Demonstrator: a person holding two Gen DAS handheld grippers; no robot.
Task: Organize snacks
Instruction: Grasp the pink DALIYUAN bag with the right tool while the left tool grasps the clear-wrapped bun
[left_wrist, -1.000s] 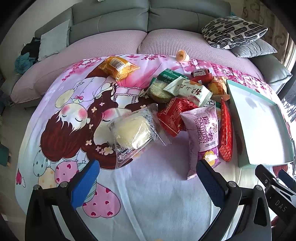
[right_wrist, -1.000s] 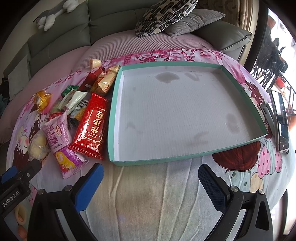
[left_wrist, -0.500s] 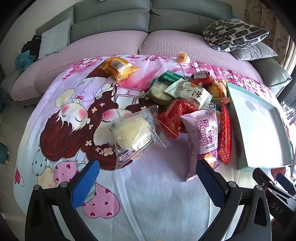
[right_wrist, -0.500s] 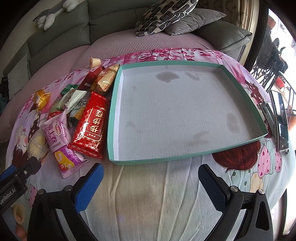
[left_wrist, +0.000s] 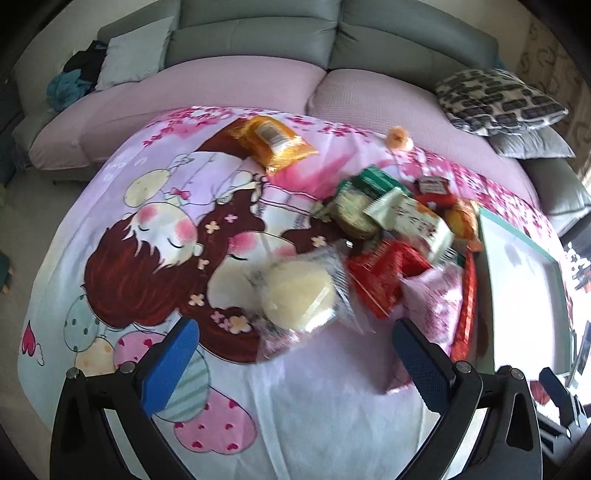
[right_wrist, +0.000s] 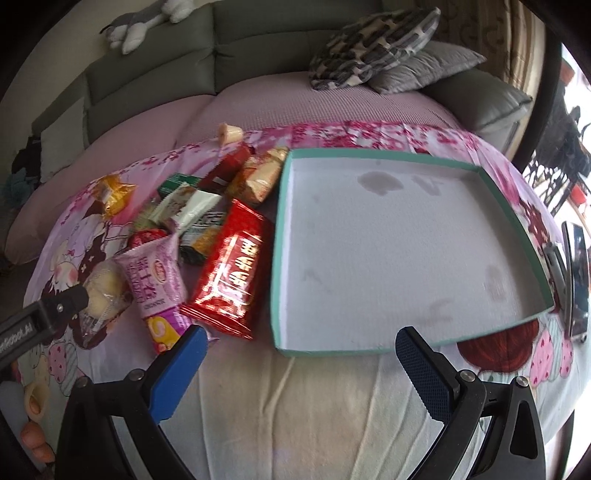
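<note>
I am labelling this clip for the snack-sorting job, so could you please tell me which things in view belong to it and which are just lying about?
Belong to the job:
- teal tray, holding nothing
- red packet
- purple Swiss roll packet
- clear-wrapped bun
- orange packet
- left gripper and right gripper, both open

Just lying about:
- patterned cushion
- plush toy
- cartoon cloth

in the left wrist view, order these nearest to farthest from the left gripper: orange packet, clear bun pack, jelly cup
From the left gripper:
1. clear bun pack, just ahead, centre.
2. orange packet, far back, slightly left.
3. jelly cup, far back, right; close to the packet's range, but seems farther.
</note>
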